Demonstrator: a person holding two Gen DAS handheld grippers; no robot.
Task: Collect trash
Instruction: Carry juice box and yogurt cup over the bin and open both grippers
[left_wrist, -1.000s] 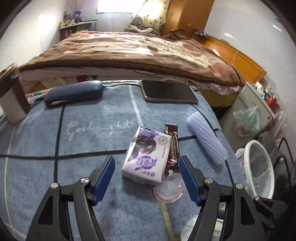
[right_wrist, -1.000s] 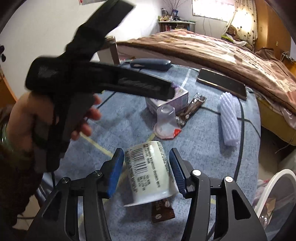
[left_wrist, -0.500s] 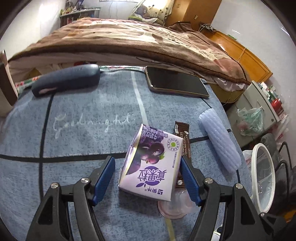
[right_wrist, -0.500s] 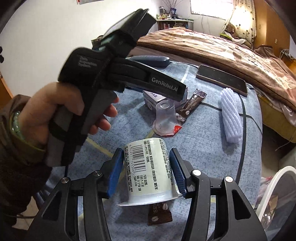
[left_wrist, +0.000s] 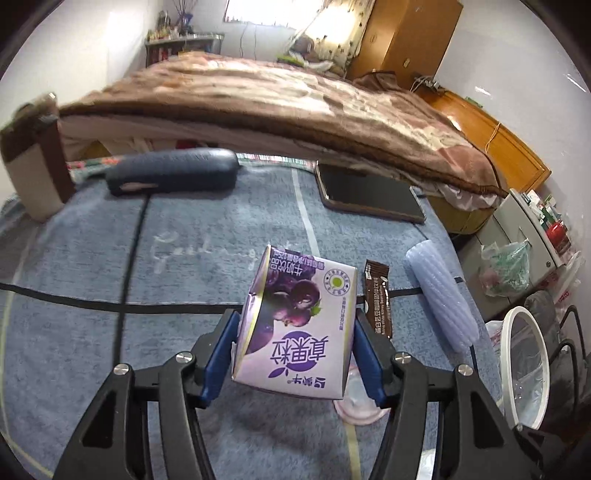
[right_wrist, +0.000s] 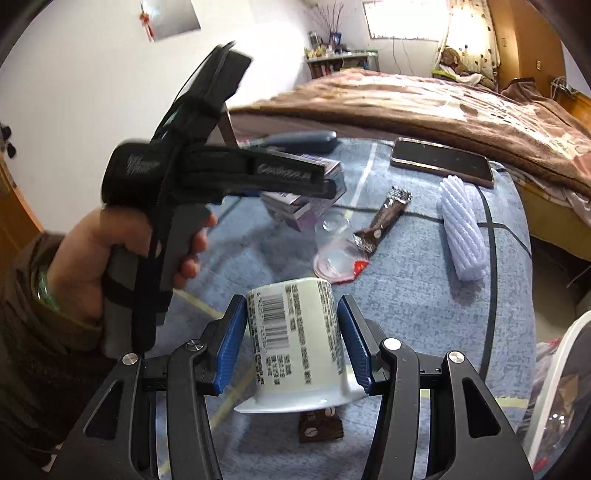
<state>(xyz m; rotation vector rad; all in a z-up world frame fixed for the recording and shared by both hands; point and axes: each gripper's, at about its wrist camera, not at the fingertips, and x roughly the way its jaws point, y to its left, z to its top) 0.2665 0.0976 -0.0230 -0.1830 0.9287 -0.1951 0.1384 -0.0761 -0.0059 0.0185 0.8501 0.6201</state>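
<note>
My left gripper (left_wrist: 295, 350) is shut on a purple milk carton (left_wrist: 295, 325) and holds it tilted, lifted off the blue blanket; it also shows in the right wrist view (right_wrist: 299, 199). My right gripper (right_wrist: 291, 339) is shut on a white yogurt cup (right_wrist: 295, 339), held upside down above the blanket. A brown snack wrapper (left_wrist: 377, 302) and a clear plastic cup (right_wrist: 332, 251) lie between the grippers. Another brown wrapper (right_wrist: 319, 426) lies under the yogurt cup. A white-rimmed trash bin (left_wrist: 524, 369) stands at the right, off the blanket's edge.
A phone (left_wrist: 369, 195), a dark glasses case (left_wrist: 173, 173), a lilac ribbed roll (left_wrist: 439, 291) and a brown-and-white tumbler (left_wrist: 33, 162) sit on the blanket. A bed with a brown cover (left_wrist: 295, 99) lies behind. The left hand and gripper body (right_wrist: 177, 192) fill the right view's left side.
My left gripper moved forward, closed on the purple carton and lifted it. My right gripper kept its hold on the yogurt cup and rose slightly.
</note>
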